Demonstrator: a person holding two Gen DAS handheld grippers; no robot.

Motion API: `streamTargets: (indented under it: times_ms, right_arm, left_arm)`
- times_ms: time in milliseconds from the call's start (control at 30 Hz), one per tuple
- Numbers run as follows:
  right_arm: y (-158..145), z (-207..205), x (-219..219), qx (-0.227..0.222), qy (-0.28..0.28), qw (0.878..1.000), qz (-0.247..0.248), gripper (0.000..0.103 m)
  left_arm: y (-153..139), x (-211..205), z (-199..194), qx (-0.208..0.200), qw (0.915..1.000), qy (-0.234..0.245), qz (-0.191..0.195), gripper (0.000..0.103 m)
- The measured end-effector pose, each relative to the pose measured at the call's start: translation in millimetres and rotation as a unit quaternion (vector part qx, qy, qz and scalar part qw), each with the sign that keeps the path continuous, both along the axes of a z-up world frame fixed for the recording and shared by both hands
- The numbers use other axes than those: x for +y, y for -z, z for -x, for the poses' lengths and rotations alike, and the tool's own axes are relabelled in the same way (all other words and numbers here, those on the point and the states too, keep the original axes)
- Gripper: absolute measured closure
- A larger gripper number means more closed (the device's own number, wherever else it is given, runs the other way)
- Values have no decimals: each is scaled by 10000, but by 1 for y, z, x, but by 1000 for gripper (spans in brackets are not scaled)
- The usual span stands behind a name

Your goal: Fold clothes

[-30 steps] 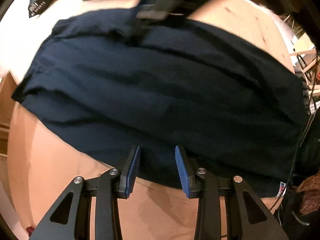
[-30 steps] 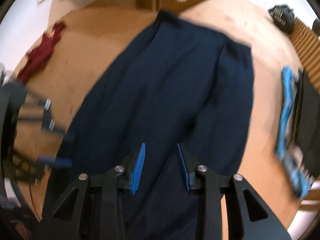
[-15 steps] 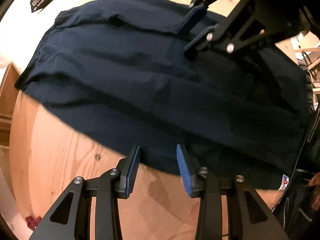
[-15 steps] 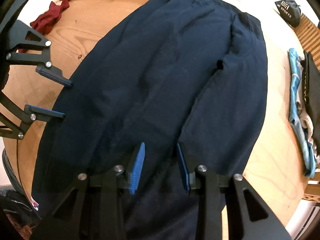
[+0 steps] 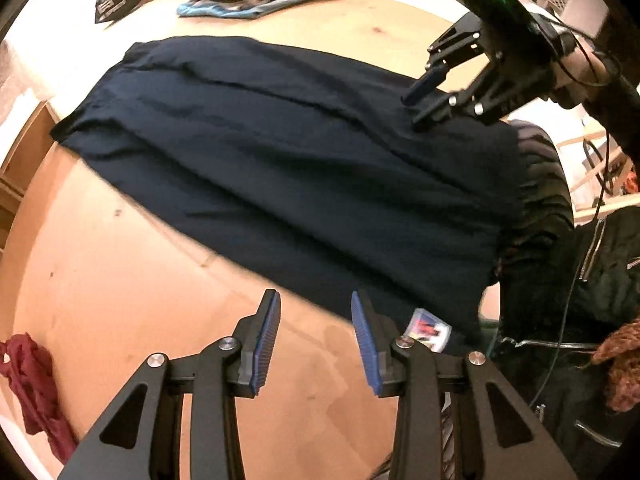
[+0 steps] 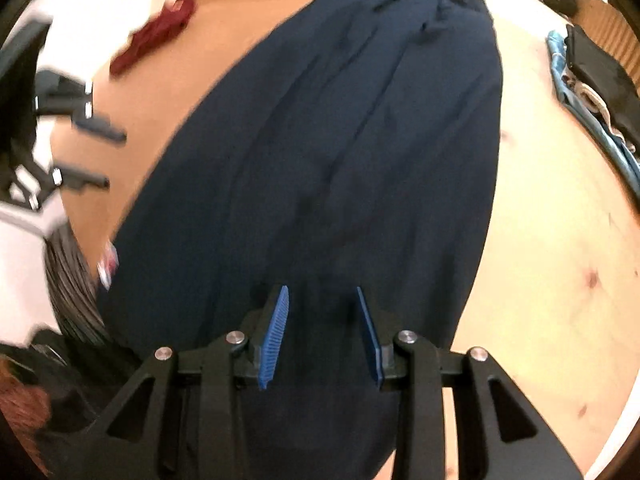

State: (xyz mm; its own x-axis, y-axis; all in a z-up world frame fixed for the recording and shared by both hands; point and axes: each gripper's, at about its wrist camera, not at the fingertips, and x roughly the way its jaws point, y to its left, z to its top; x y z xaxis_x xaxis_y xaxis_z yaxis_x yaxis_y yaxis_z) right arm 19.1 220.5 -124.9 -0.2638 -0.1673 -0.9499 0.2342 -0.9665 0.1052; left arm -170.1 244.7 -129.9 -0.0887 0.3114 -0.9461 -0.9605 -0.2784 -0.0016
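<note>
Each fisheye camera sits just behind its own gripper and looks steeply down along the black fingers with blue ribbed pads. The left wrist view looks from the bare side of the round light wooden table (image 5: 120, 280) across the spread dark navy garment (image 5: 300, 152). The right wrist view hovers close above that garment (image 6: 340, 140), looking along its length. Both share garment, tabletop (image 6: 560, 240) and the crumpled maroon cloth (image 5: 28, 392) (image 6: 152, 40).

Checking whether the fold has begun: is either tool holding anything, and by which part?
Nothing is held. The left tool is open over bare table beside the trousers; the right tool is open above them.
</note>
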Motion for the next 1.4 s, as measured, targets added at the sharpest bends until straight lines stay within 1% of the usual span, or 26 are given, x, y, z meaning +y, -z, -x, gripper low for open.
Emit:
streamTargets:
  times_ms: [67,100,200,233,267,300,333,400,433,467,567,600,633,667,700,767,833,900,967,1033,1100,1200,1267,1333,1400]
  right_arm:
    - [3,-9,-3,37,17,9999,-157,68]
    - [4,-12,-3,70,48,9997,-213,68]
    - [6,-20,-3,163,139,9991,-360,68]
    - [7,-19,-2,184,161,9990,-375,68]
    - [8,-18,-1,185,186,9989,-380,67]
    - [8,-16,0,165,213,9989,-375,67]
    - [9,-14,1,137,263,9990,-335,67]
    - [10,-11,4,89,393,9990,-181,67]
    - [10,-10,6,101,432,9990,-97,67]
    - [10,-9,7,112,471,9988,-14,65]
    - [11,-4,11,127,563,9980,239,60]
    - [11,-2,12,122,594,9976,338,60]
    - [9,1,13,143,628,9965,538,60]
    - [4,6,15,194,654,9943,825,60]
    - [0,11,19,274,691,9919,1029,60]
    - [-9,24,28,497,787,9876,1264,60]
    - [-15,45,23,639,803,9855,1353,59]
    - [-15,83,16,602,701,9842,1511,59]
    - [-9,131,5,510,634,9853,1505,59]
    - [0,158,-7,425,572,9880,1369,60]
    - [5,145,-18,259,534,9891,1345,60]
    - [6,120,-19,50,459,9902,1316,60]
    - [4,108,-21,72,379,9911,1276,54]
    - [4,101,-27,45,334,9907,1318,54]
    - [5,98,-36,26,303,9904,1347,54]
  left_arm:
    - [10,-42,33,-23,10000,-18,-61,68]
    - [17,-53,39,47,10000,-40,-2,68]
    - [40,-69,40,370,9988,-127,304,66]
    - [43,-79,37,425,9983,-143,383,68]
    - [39,-82,39,371,9985,-132,375,67]
    - [34,-81,44,279,9990,-111,332,67]
    - [26,-79,54,193,9993,-191,239,66]
    - [7,-73,76,29,9990,-448,4,61]
    - [-2,-70,87,-75,9982,-588,-102,53]
    - [-5,-64,95,-141,9974,-705,-106,44]
    - [-10,-41,119,-272,9944,-1016,20,44]
    - [-7,-33,122,-173,9947,-1006,133,44]
    - [-2,-26,123,-7,9952,-943,279,44]
    - [0,-23,120,67,9960,-829,333,44]
    - [-5,-27,112,36,9969,-733,292,44]
    - [-8,-40,97,-23,9976,-685,105,44]
    - [-3,-59,78,54,9976,-690,30,43]
    - [2,-82,48,34,9980,-624,-28,43]
    - [7,-104,23,-171,9975,-678,-122,43]
    - [15,-124,3,-457,9954,-806,-246,43]
    - [24,-136,-10,-626,9936,-902,-271,43]
    - [33,-143,-24,-685,9937,-845,-257,43]
    - [38,-146,-31,-709,9940,-796,-245,43]
    - [43,-146,-35,-609,9954,-718,-161,42]
    - [45,-146,-34,-538,9960,-687,-171,40]
